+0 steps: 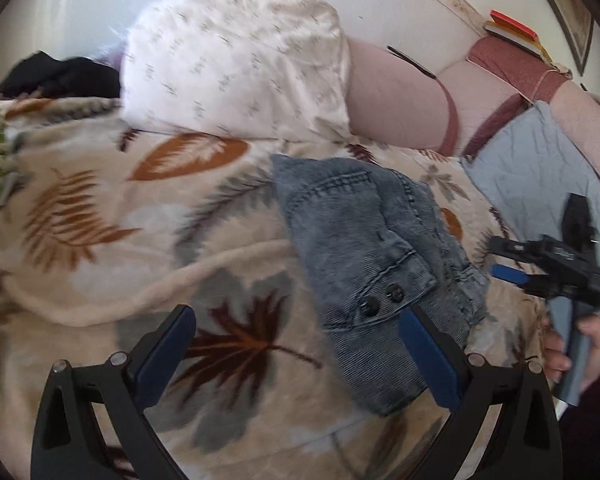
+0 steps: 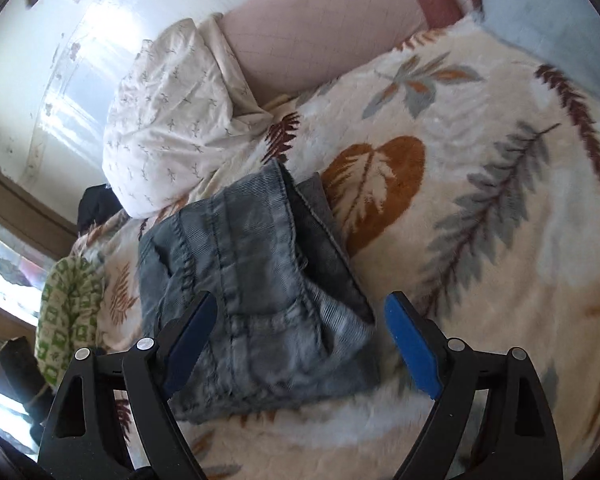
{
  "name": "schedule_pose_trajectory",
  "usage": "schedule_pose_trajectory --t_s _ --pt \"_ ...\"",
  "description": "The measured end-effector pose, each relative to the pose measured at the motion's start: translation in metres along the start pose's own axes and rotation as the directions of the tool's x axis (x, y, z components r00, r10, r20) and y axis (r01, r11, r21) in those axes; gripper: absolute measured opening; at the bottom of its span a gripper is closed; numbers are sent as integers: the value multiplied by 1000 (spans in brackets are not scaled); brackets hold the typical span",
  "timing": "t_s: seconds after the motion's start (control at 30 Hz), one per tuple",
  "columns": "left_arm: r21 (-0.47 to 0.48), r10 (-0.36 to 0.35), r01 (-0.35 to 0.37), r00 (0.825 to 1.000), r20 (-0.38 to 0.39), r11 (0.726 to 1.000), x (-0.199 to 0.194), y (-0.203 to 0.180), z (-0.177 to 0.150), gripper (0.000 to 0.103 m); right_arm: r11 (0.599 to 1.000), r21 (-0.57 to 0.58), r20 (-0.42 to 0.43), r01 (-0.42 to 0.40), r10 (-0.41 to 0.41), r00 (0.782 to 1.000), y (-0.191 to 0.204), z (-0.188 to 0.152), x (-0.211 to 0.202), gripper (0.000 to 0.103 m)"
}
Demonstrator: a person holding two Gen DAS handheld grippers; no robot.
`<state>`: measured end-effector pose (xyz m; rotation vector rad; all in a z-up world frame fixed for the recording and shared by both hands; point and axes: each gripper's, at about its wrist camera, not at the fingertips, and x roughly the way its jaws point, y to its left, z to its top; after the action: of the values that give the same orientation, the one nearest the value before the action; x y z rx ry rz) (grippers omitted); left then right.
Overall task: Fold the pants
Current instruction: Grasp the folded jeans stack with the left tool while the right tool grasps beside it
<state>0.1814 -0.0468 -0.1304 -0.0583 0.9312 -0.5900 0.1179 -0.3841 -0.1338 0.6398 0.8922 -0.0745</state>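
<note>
The denim pants (image 1: 364,264) lie bunched in a compact, thick bundle on a leaf-print fleece blanket (image 1: 100,240), right of centre in the left wrist view and lower centre in the right wrist view (image 2: 252,280). Judging by that shape, the folding looks well advanced, though the layers sit uneven and one darker edge pokes out at the upper right of the bundle.

The left gripper (image 1: 296,356) stands wide apart and empty at the bottom of its frame, its right finger just over the cuff with two dark buttons (image 1: 382,298). The right gripper (image 2: 300,344) is likewise spread wide, straddling the near end of the bundle without pinching it. Next, each would need to close on an edge to square or finish the fold.

No legible brand, label or writing shows on anything.
</note>
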Motion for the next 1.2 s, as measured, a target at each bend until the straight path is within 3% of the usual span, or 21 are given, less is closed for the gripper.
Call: schedule_pose_trajectory --t_s 0.1,0.2,0.57,0.77,0.93,1.03,1.13,1.2 --pt "11 -34 34 999 -23 999 13 -5 1 103 1000 20 -29 -1 1 1000 -13 6 20 86" --pt "20 -52 53 997 -52 998 27 -7 2 103 996 65 -74 -53 58 996 -26 10 38 86" --pt "-24 -143 142 985 -92 990 47 -4 -3 103 978 103 -86 -182 191 978 -38 15 55 95" --pt "-98 -194 182 972 -136 978 66 0 -8 103 952 107 -138 -285 299 944 -28 20 70 95" --pt "-108 -205 192 969 -135 975 77 -8 -2 103 950 78 -149 -301 310 939 -16 21 81 100" --pt "-149 -255 234 957 -137 961 84 -13 2 103 950 67 -157 -304 311 938 -12 21 83 100" --pt "-156 -290 268 946 -141 951 86 -23 3 102 945 48 -172 -323 326 929 -7 17 83 91" --pt "-115 -262 247 956 -136 962 85 -31 3 99 941 82 -183 -327 337 924 -9 16 83 74"
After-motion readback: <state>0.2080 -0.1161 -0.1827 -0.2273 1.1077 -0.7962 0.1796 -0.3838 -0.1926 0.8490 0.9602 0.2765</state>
